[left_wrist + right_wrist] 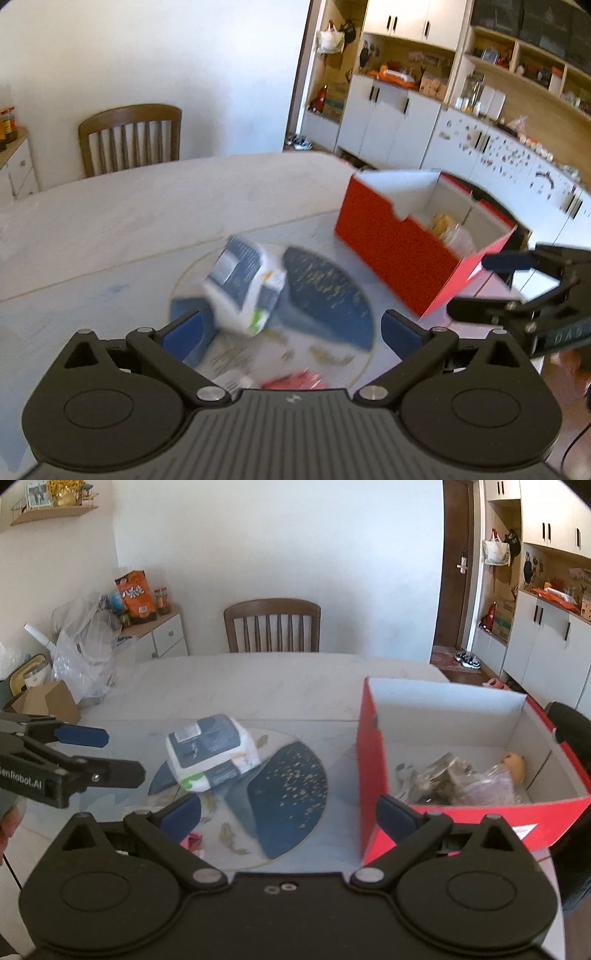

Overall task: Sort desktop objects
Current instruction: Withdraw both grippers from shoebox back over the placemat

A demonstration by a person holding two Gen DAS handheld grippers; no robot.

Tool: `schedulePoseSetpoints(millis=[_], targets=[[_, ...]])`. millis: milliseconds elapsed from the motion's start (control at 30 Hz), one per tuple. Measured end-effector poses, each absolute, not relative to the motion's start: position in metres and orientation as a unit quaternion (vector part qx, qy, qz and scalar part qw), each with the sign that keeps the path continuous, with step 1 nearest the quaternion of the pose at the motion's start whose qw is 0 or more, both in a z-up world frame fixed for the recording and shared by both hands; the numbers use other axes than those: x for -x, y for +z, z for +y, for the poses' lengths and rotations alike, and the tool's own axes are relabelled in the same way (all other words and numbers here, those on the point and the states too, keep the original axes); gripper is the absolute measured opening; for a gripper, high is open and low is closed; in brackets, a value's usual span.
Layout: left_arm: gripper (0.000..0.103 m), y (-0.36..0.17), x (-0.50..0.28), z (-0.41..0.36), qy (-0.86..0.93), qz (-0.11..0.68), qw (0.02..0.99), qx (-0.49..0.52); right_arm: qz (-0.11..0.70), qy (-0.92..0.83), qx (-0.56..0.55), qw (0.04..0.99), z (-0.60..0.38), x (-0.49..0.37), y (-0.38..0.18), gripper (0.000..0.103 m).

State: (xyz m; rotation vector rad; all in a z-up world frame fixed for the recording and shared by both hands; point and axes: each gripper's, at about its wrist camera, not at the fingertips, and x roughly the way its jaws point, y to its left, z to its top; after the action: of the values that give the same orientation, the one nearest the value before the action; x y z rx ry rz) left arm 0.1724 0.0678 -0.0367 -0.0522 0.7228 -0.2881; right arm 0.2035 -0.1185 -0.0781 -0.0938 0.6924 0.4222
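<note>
Scene: a pale marble-look tabletop (280, 686) is seen with a round glass disc with blue and gold-fleck pattern (291, 786) set on it; a brown wooden slat-back chair (272, 626) is placed behind.
Target item: a soft white and dark-blue plastic pack, tissue-like (212, 755), is found on the disc, tilted, not in the box; it is blurred in the left wrist view (245, 284).
Container: an open red cardboard box with white inside (373, 738) is set to the right of the disc, apart from the pack.
Box contents: clear crinkled plastic bags with dark contents (450, 779) and a small tan rounded item (514, 765) are already inside; the item cannot be identified.
Left claw: the left claw (291, 328) is spread wide, nothing held; the pack is seen just ahead, near its left finger; contact cannot be told because of blur.
Right claw: the right claw (290, 812) is spread wide, nothing held, aimed between disc and box.
Leftovers: a small red-pink wrapper (295, 380) is seen at the near edge of the disc, close under the left claw, also blurred.
Progress: judged partly done; some items are boxed, the pack and the red wrapper are left on the tabletop.
Next step: a grasp on the pack by the left claw is judged likely, then transfer to the box.
Writing: "enRobot.AI" is read on the left claw body in the right wrist view, first letter cut off; print on the pack cannot be read; an orange snack bag (136, 596) on the side cabinet carries lettering too small to read.
</note>
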Motion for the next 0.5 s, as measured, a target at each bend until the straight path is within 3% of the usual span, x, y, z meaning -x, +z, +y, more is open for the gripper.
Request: schedulePoseSetpoints(millis=[500], targets=[[0.103,-0.090,-0.145,0.089,-0.137,0.399,0.906,-0.014,0.377,0.218,0.071,0.898,-0.071,-0.195,-0.118,0.101]])
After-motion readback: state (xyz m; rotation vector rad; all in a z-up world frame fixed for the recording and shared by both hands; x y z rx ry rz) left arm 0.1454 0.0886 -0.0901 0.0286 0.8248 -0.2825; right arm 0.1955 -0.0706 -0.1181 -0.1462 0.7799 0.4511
